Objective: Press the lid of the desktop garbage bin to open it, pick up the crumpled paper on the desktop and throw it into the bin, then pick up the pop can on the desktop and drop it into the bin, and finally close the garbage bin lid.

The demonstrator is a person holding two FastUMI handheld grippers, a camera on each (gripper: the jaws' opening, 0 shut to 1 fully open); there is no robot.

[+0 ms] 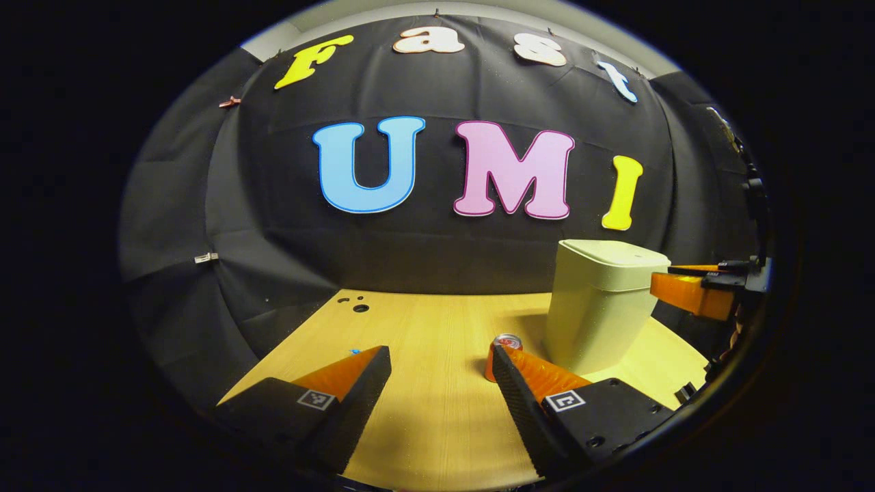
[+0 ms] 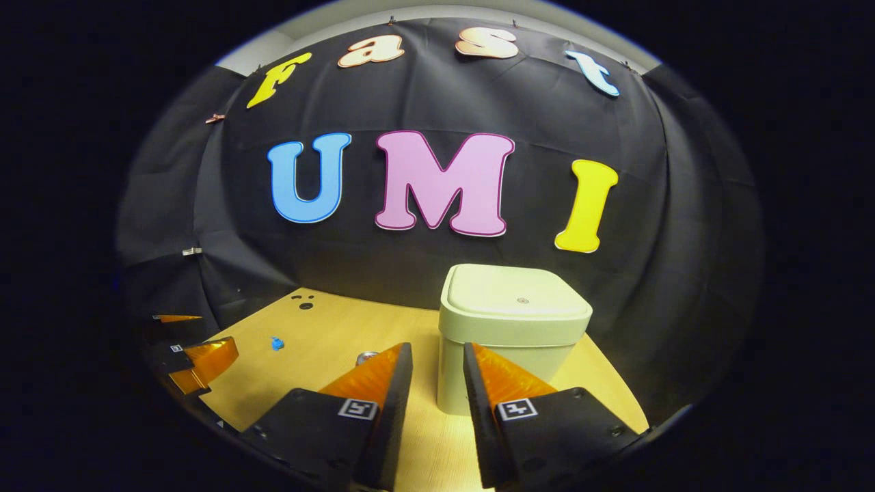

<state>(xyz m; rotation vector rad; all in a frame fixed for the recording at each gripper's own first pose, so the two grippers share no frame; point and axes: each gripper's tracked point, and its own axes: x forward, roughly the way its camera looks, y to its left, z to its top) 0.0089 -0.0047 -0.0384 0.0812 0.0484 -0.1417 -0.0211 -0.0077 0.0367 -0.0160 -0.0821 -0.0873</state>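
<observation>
The pale garbage bin (image 1: pixel 601 307) stands on the wooden table with its lid (image 2: pixel 516 294) down flat. A red pop can (image 1: pixel 502 350) stands upright just left of the bin, half hidden behind one finger of my left gripper (image 1: pixel 441 355), which is wide open and holds nothing. In the right gripper view only the can's top (image 2: pixel 367 357) peeks over a finger. My right gripper (image 2: pixel 437 352) hovers low in front of the bin, its fingers a narrow gap apart with nothing between them. A small blue crumpled bit (image 2: pixel 276 342) lies farther left on the table.
The black cloth wall stands close behind the bin. A few dark holes (image 1: pixel 360 307) mark the table's far left corner. The other gripper (image 1: pixel 690 292) shows at the right edge beside the bin, and the left one (image 2: pixel 198 362) at the left edge.
</observation>
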